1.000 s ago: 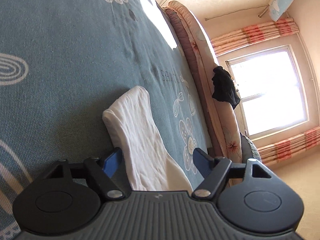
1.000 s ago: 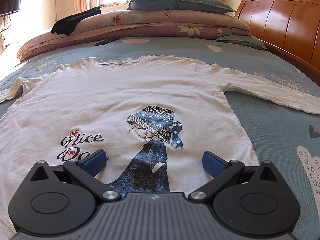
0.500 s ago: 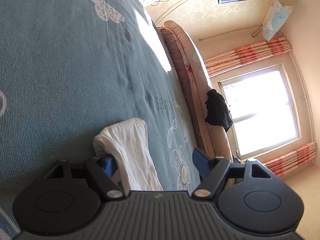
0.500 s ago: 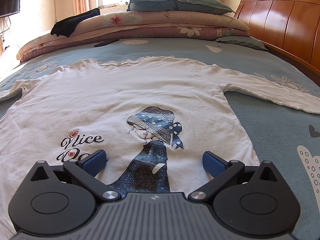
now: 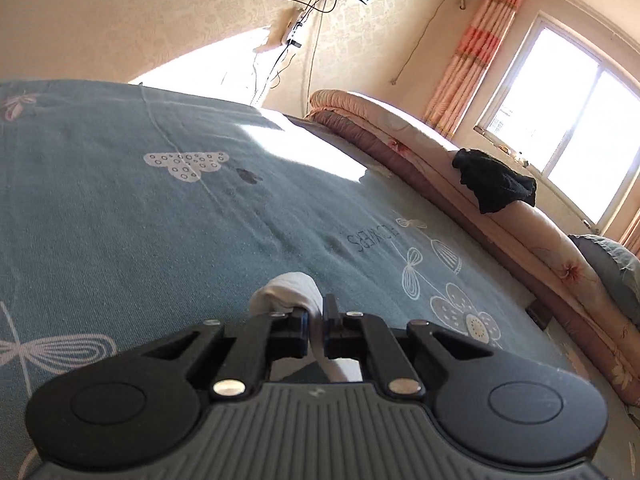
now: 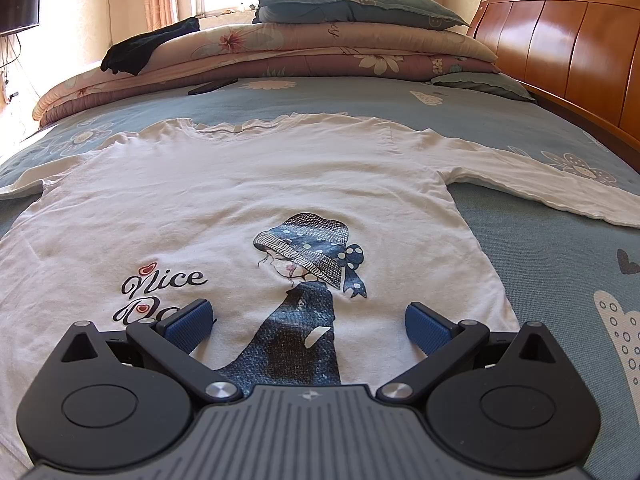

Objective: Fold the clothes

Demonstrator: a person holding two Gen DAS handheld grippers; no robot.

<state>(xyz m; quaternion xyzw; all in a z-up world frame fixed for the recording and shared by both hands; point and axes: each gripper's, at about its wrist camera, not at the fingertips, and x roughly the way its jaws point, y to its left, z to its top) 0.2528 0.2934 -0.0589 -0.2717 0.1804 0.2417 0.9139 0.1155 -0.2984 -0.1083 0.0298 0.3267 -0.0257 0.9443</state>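
Left gripper (image 5: 316, 322) clamped on sleeve cuff (image 5: 288, 288) — soft, light, floppy cotton shirt (image 6: 248, 200); right gripper (image 6: 308, 320) wide open, empty — grab hem/shoulder next imo.

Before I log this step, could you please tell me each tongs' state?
Left tongs: closed on the white cotton sleeve end.
Right tongs: open, holding nothing.

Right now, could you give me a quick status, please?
Left gripper shut on sleeve. Right gripper open over shirt. Nothing in the way.
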